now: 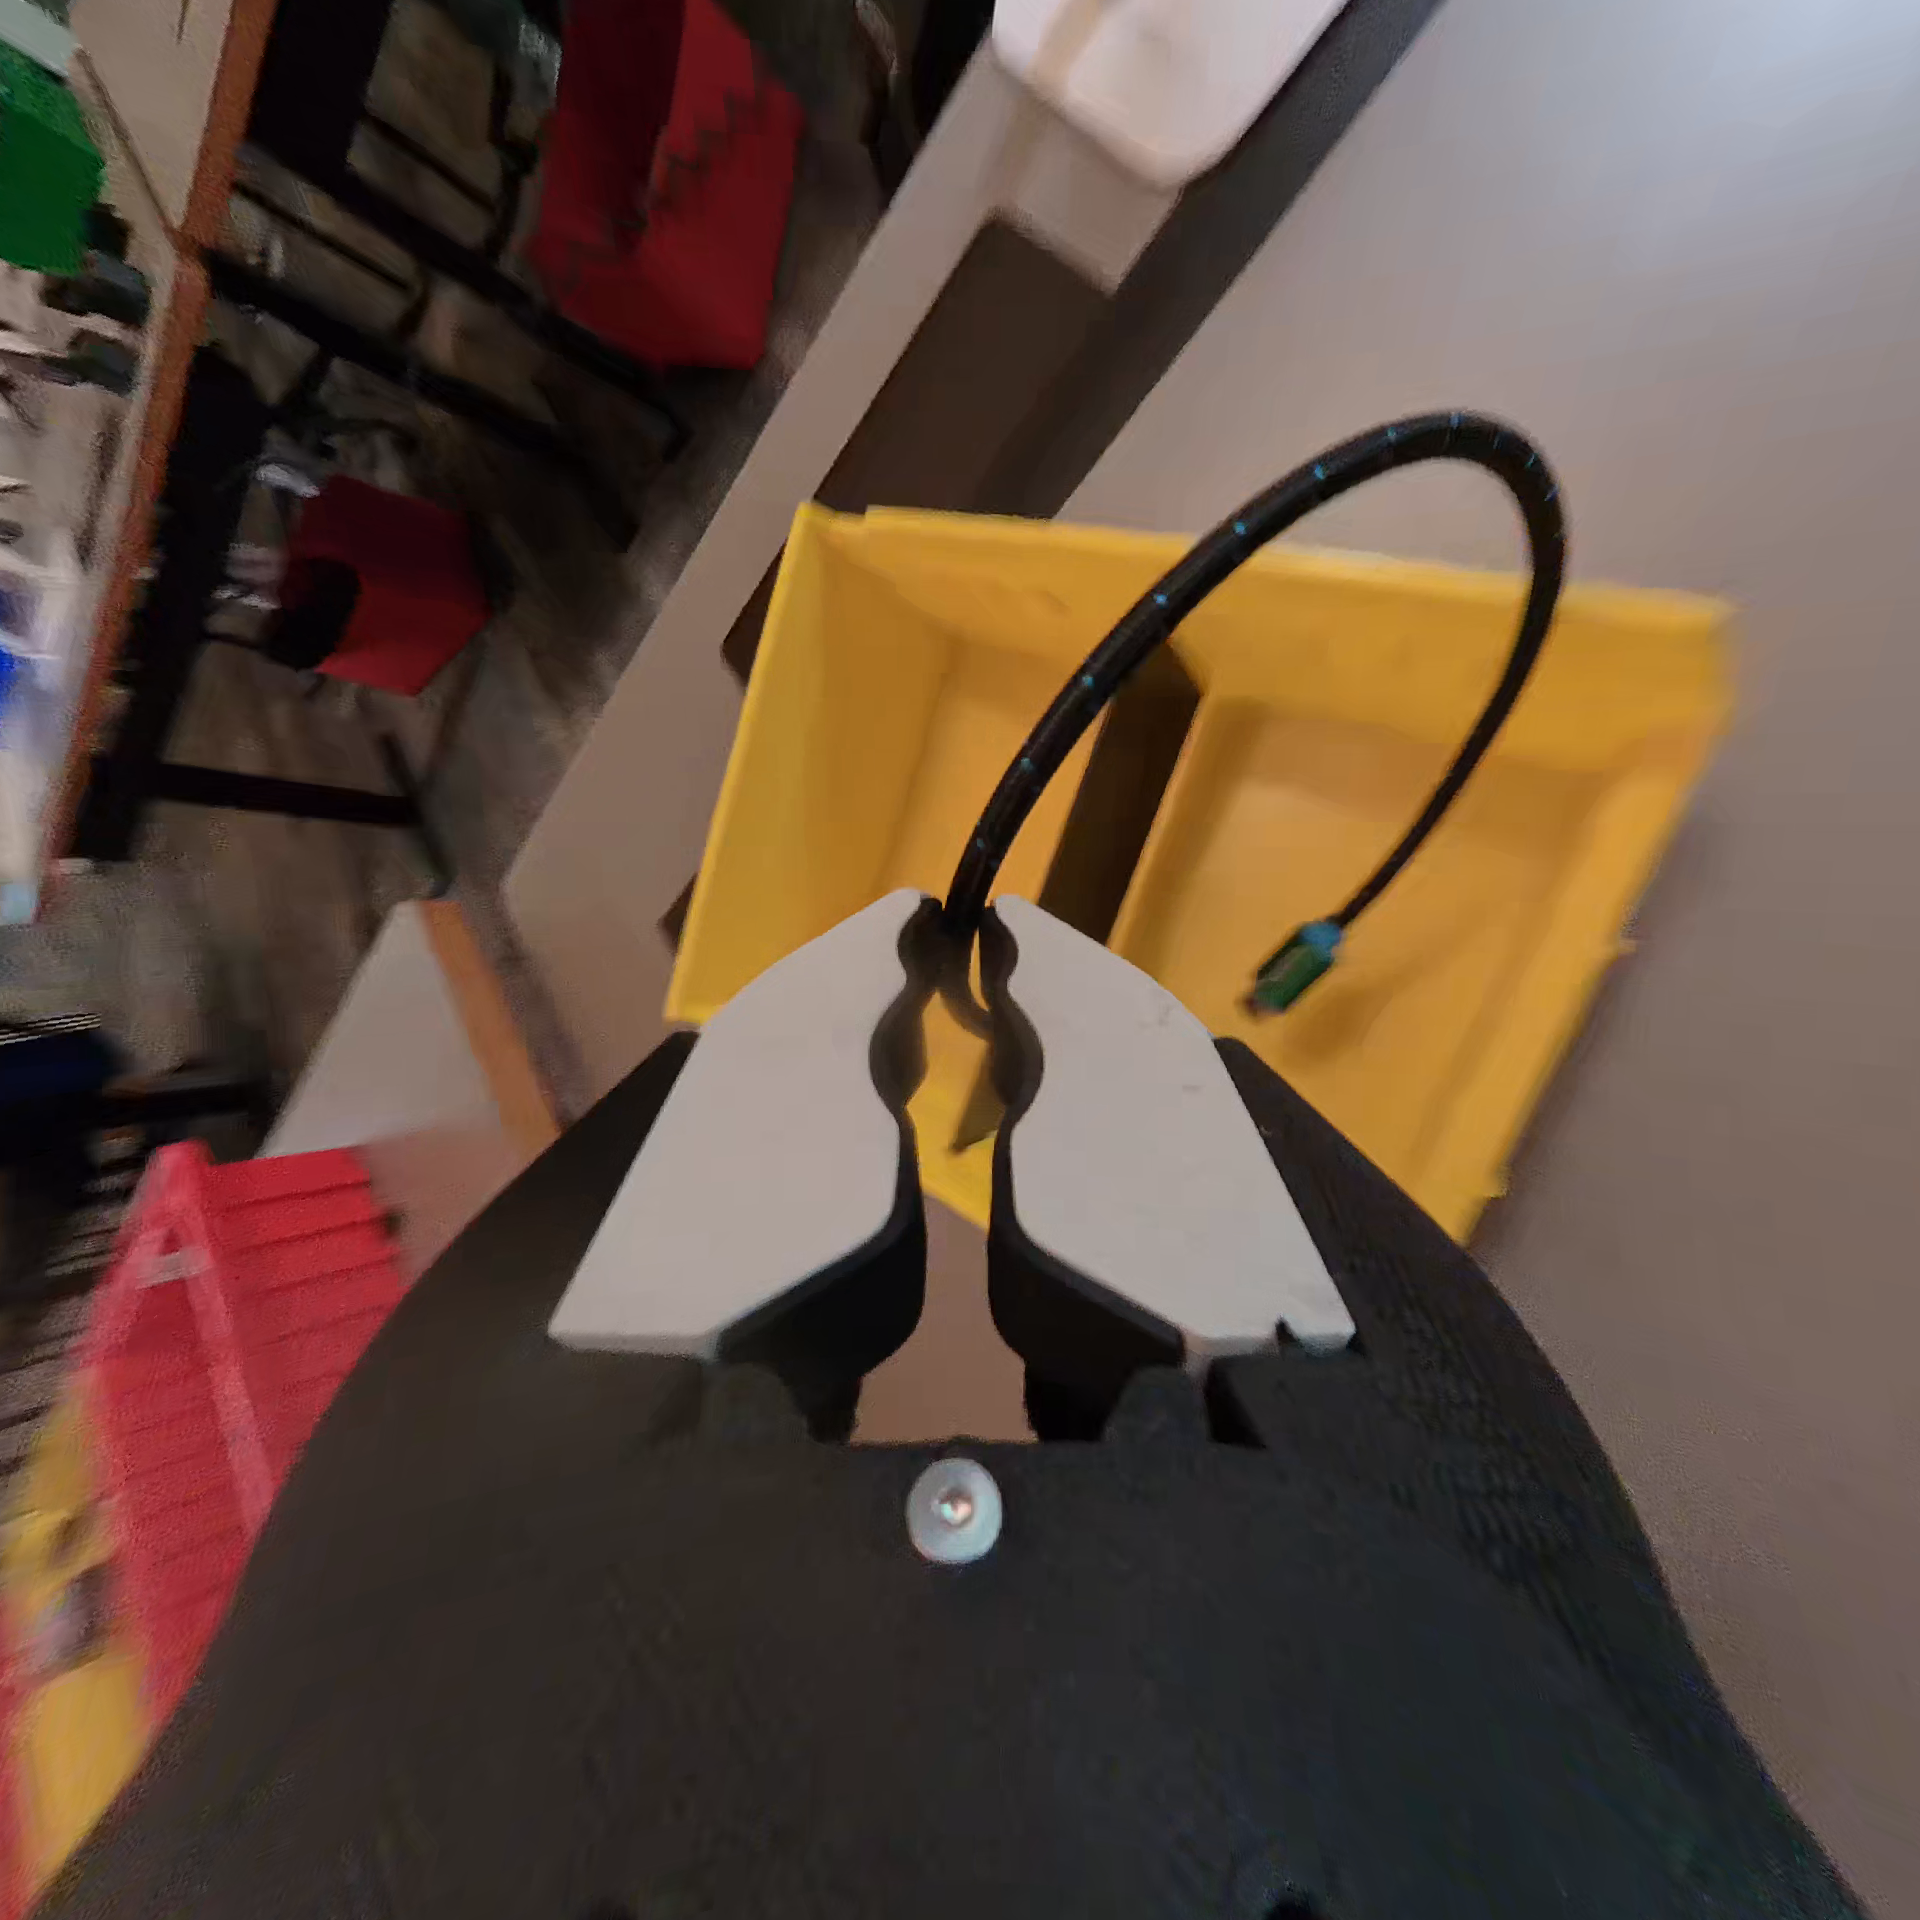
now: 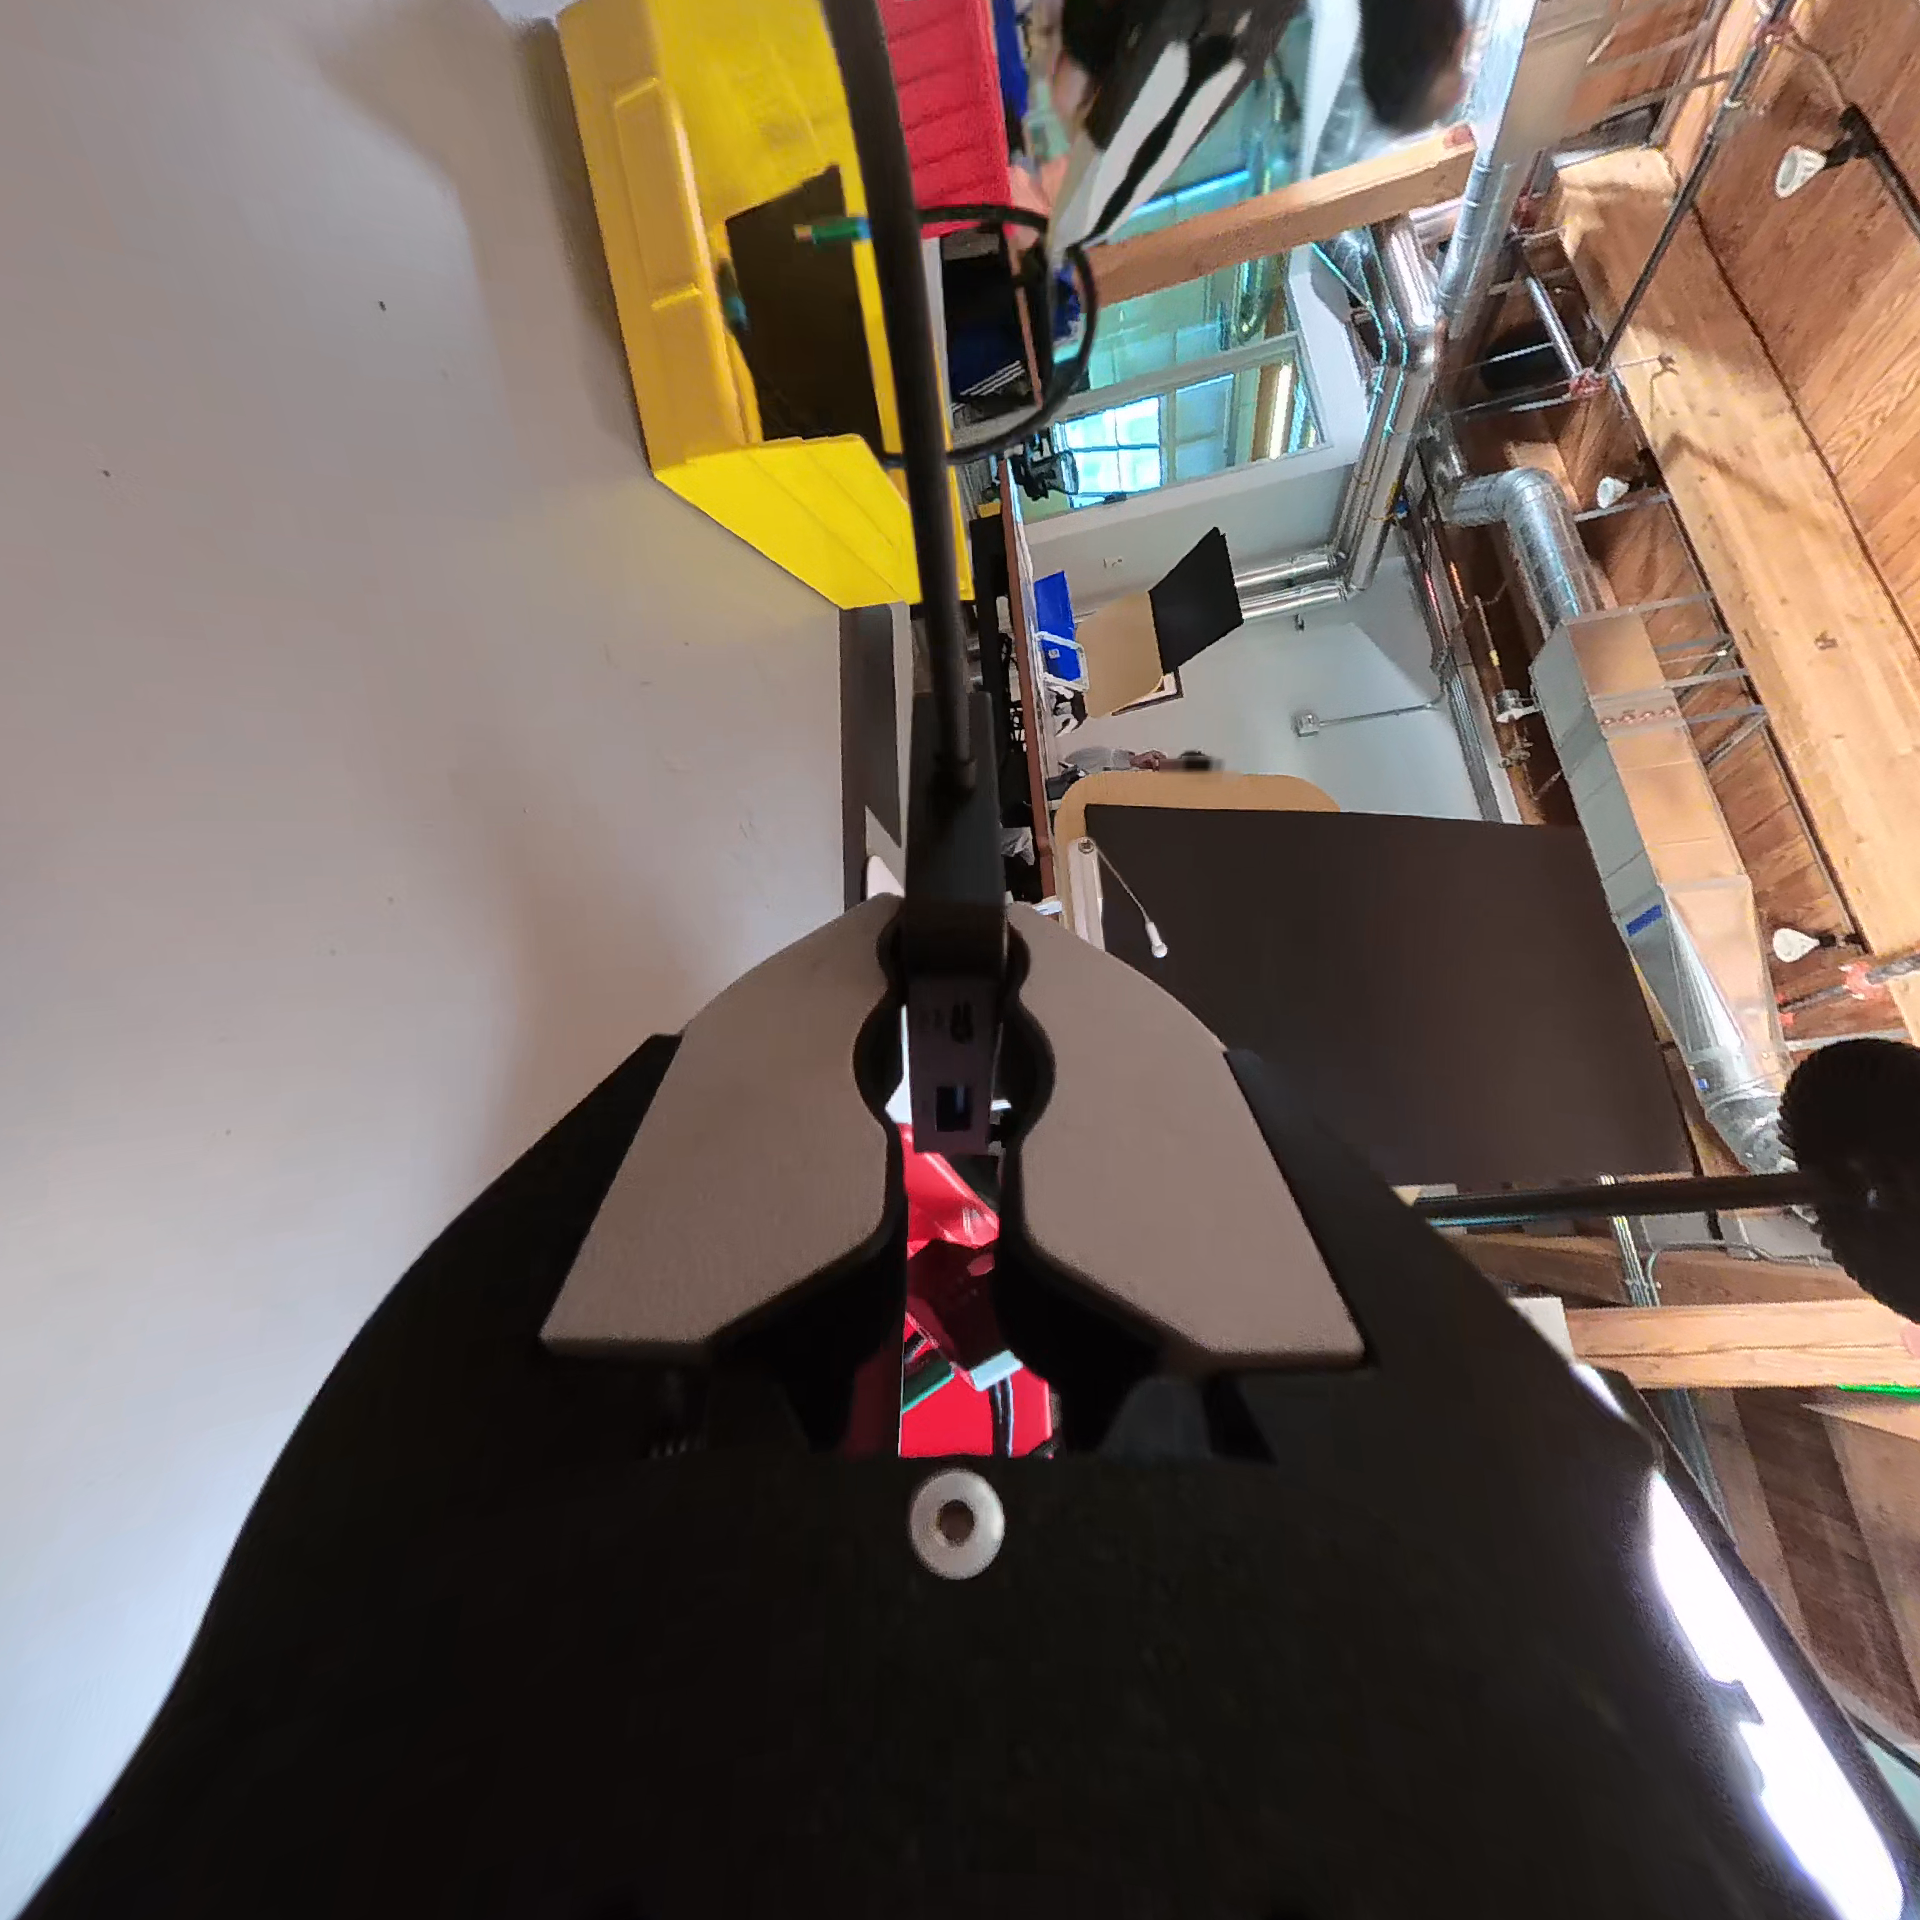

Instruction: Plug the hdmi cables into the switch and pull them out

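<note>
My left gripper [image 1: 961,914] is shut on a black braided hdmi cable [image 1: 1351,499] flecked with blue. The cable arcs up and to the right, and its green plug [image 1: 1299,966] hangs free over the yellow bin [image 1: 831,779]. My right gripper [image 2: 951,925] is shut on the small black switch [image 2: 951,1049], held in the air beside the table. One open port [image 2: 951,1107] on the switch faces me. Its thick black lead [image 2: 914,416] runs straight away from the fingertips. The green plug [image 2: 831,231] also shows far off above the bin [image 2: 665,260].
The yellow bin has a black divider [image 1: 1122,790] and lies on a pale table [image 1: 1662,312]. A white tub [image 1: 1143,83] stands farther along. Red bins [image 1: 665,187] and shelving lie beyond the table edge. The other gripper [image 2: 1132,114] shows blurred above the bin. One gripper's finger ends stand about 45 cm off the other's.
</note>
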Available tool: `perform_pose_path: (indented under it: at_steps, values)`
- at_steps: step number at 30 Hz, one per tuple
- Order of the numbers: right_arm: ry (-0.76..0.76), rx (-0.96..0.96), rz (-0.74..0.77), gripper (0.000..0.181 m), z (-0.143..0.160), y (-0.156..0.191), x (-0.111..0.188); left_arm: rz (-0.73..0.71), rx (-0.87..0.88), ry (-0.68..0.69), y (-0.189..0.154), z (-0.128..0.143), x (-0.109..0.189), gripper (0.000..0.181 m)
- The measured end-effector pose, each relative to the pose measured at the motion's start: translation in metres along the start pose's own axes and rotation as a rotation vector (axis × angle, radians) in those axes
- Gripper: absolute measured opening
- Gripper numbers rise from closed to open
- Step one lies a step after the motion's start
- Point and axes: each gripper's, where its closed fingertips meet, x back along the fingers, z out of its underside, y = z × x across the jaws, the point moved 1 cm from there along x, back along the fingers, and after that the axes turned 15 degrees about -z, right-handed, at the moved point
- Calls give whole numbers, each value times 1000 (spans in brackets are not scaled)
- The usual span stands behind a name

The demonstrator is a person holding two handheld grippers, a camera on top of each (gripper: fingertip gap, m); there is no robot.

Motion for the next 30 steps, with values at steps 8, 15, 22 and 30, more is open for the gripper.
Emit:
perform_pose_path:
  at_steps: [8,15,22,30]
  values:
    - [-92,-59,84,13,-19,-18,5,704,641,-154,-87,-55,84,7]
    - [-81,-86,77,13,-17,-6,13,921,1004,-89,-208,-15,30,7]
    - [-54,-174,68,13,4,7,25,687,583,-244,-203,8,30,20]
    - [-53,-216,62,14,7,18,20,798,-299,-267,-271,44,77,32]
